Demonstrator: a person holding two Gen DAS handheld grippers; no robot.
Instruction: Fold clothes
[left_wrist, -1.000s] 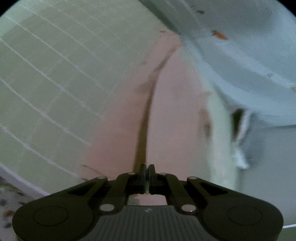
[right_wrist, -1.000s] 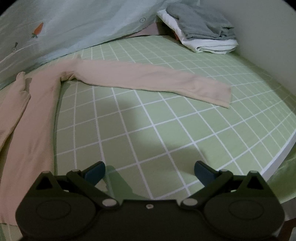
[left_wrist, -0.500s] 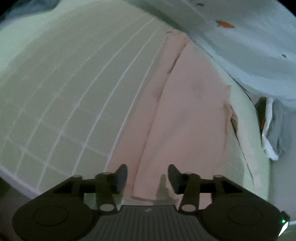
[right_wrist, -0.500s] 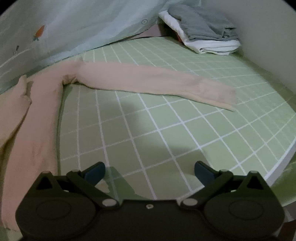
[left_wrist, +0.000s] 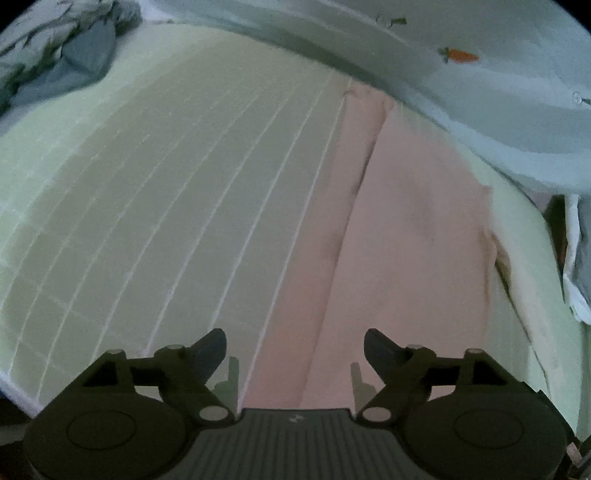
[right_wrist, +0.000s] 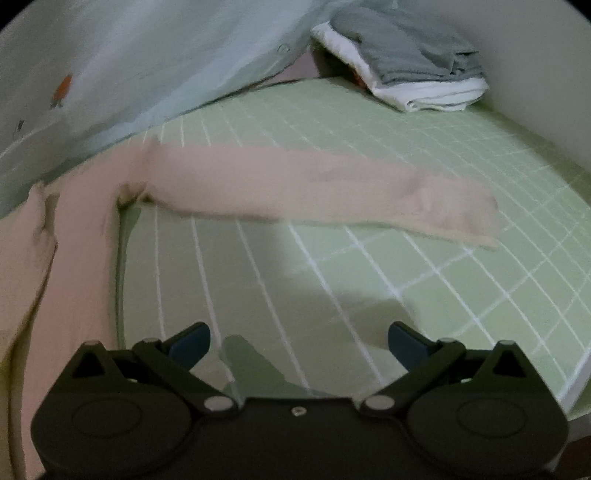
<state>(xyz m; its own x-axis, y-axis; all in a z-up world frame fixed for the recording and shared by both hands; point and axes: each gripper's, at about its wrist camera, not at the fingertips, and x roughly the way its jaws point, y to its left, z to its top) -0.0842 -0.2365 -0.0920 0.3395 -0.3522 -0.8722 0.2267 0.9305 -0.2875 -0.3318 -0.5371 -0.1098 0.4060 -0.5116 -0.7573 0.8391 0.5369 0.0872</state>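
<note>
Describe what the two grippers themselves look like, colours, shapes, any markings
Both are matte black. The left gripper has two round lobes, angled linkage arms with silver pivot pins, dark pointed fingertips, and a ribbed grey centre panel bearing a small pale mark. The right gripper has the same build, but blue fingertips and a small screw at centre. No cables or sleeves show.

My pink garment (right_wrist: 295, 184) lies on a pale green bed sheet (right_wrist: 424, 236) gridded with white lines. Beyond the sheet, my light blue quilt (left_wrist: 480, 92) carries orange carrot prints, and grey clothes (right_wrist: 402, 55) top white ones.
</note>
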